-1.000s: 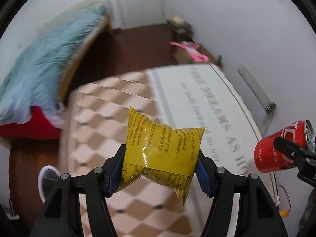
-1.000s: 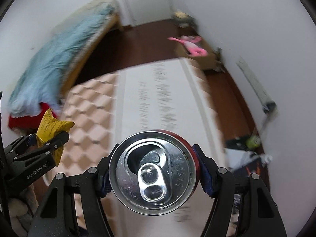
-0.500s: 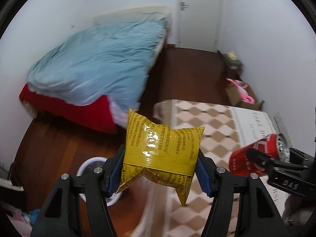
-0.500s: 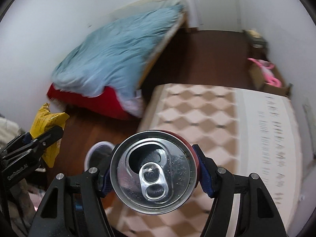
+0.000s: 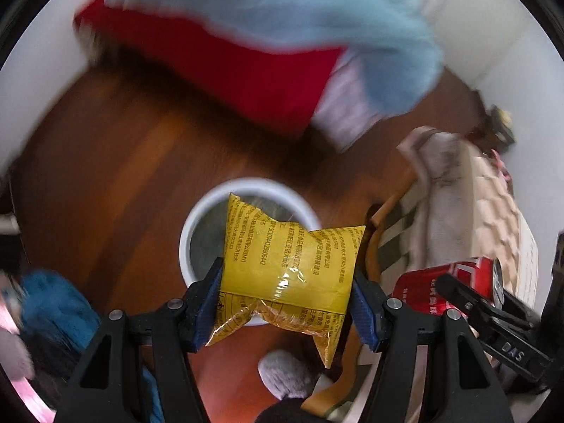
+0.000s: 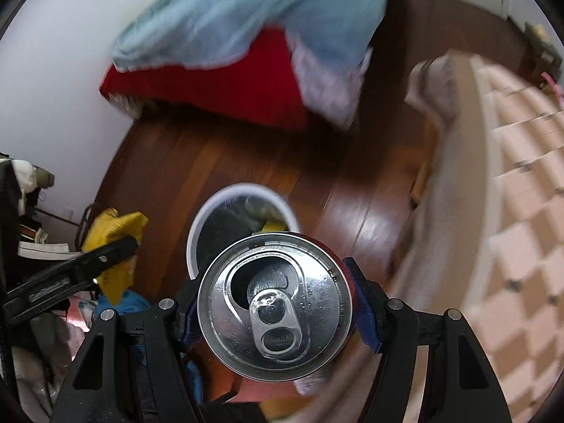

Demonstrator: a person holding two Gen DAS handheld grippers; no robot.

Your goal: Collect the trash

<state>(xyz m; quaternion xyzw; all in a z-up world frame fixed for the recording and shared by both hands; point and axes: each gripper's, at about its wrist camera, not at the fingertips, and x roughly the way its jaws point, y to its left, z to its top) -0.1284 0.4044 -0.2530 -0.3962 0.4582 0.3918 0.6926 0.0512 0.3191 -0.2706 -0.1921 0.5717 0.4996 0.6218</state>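
Left gripper (image 5: pixel 285 303) clamps the yellow packet (image 5: pixel 289 264), light and crinkly, across its middle above the white bin (image 5: pixel 197 218); right gripper (image 6: pixel 278 312) grips the rigid, slippery opened can (image 6: pixel 275 303) by its sides.

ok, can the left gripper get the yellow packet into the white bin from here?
Probably yes. The left gripper holds the yellow packet right over the white bin, whose open mouth shows nothing across it. The can sits off to the side.
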